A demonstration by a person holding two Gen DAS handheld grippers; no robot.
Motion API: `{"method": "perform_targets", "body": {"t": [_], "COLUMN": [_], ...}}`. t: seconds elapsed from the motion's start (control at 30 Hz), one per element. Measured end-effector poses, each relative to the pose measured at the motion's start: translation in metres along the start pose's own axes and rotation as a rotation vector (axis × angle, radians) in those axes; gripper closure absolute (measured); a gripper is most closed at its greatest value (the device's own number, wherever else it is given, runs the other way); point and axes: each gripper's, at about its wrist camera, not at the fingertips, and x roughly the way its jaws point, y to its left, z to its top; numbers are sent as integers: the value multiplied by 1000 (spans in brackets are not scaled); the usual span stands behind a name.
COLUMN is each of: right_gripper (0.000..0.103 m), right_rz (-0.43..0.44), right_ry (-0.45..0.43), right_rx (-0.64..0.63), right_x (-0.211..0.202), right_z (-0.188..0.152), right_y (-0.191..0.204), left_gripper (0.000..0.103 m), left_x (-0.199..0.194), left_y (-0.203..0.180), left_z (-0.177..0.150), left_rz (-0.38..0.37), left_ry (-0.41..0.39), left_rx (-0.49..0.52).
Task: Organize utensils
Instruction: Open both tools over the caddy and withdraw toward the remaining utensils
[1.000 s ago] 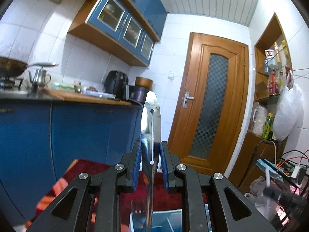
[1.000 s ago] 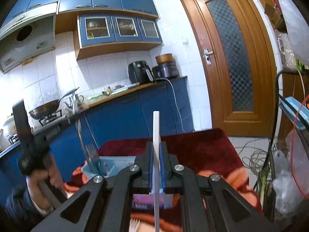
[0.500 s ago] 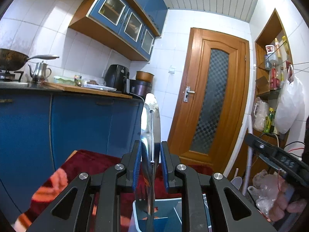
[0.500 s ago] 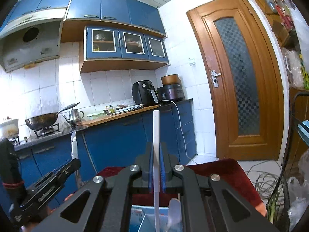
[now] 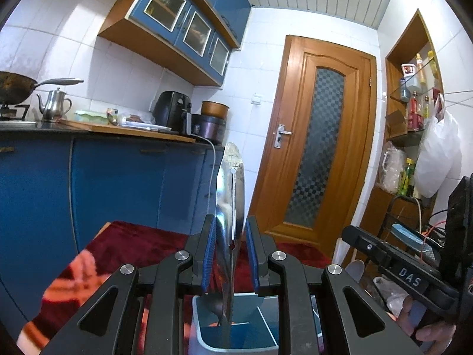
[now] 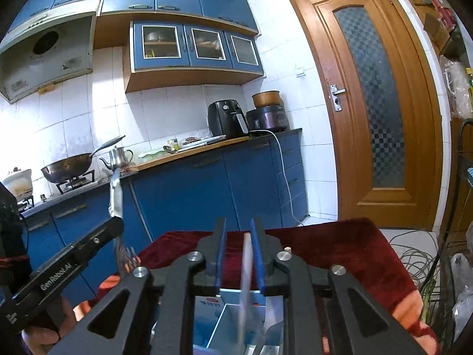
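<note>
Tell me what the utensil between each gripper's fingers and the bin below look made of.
Left utensil: polished metal, probably stainless steel; it mirrors the room. Right utensil: matte white, likely plastic, though blurred. Bin: smooth pale blue-grey walls, apparently plastic.

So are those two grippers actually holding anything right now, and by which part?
Left gripper: a metal fork stands between its pads at mid-handle; whether it is gripped cannot be told. Right gripper: open, holding nothing; the white utensil is loose between its pads.
</note>
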Motion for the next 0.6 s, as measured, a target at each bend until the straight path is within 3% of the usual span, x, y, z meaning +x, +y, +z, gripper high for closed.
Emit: {"method": "perform_targets", "body": {"t": [0.6], "right_gripper": [67], "right_rz": [-1], "right_ry": [56], "right_rx": [39], "right_x": [-55], "right_z": [-2], "right_y": [-1], "left_gripper": [82], "left_x": [-46], "left_y": [-11], "left_z": [6], "left_rz": [-40], "left_ry": [79], "left_rx": [7]}}
